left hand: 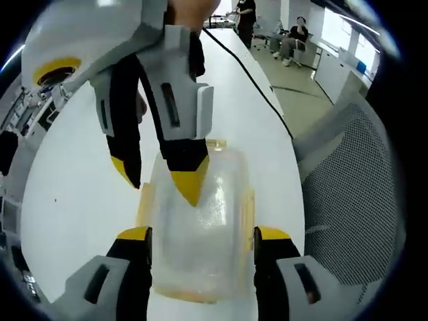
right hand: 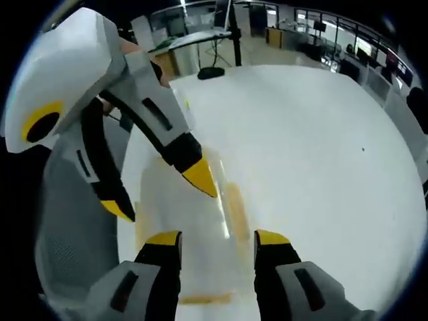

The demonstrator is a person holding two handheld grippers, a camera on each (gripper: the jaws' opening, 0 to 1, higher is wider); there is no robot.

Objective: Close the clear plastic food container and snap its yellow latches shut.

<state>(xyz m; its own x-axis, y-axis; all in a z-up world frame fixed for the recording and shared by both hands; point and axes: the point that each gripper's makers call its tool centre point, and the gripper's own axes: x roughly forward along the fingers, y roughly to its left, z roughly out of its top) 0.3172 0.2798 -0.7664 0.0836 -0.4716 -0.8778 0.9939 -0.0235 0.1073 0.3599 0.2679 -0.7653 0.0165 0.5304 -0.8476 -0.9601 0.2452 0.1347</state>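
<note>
One clear container [left hand: 199, 231] sits on the white table [left hand: 80, 194], lid on, and I can count yellow latches on at least three edges: left side [left hand: 143, 204], right side [left hand: 248, 210] and the far end [left hand: 215, 143]; a yellowish strip shows at the near end too, but it's too blurry to call. In the left gripper view the left gripper [left hand: 202, 235] has its two jaws spread apart, one on either side of the box, straddling it rather than squeezing. The right gripper [left hand: 160, 180] comes in from above, also spread, with one yellow tip on the lid and the other out past the left latch. In the right gripper view the container [right hand: 190, 227] is smeared, both grippers gaping over it. One black cable [left hand: 251, 77] crosses the table, one mesh chair [left hand: 354, 194] stands beside it, and two people [left hand: 294, 37] are far back.
</note>
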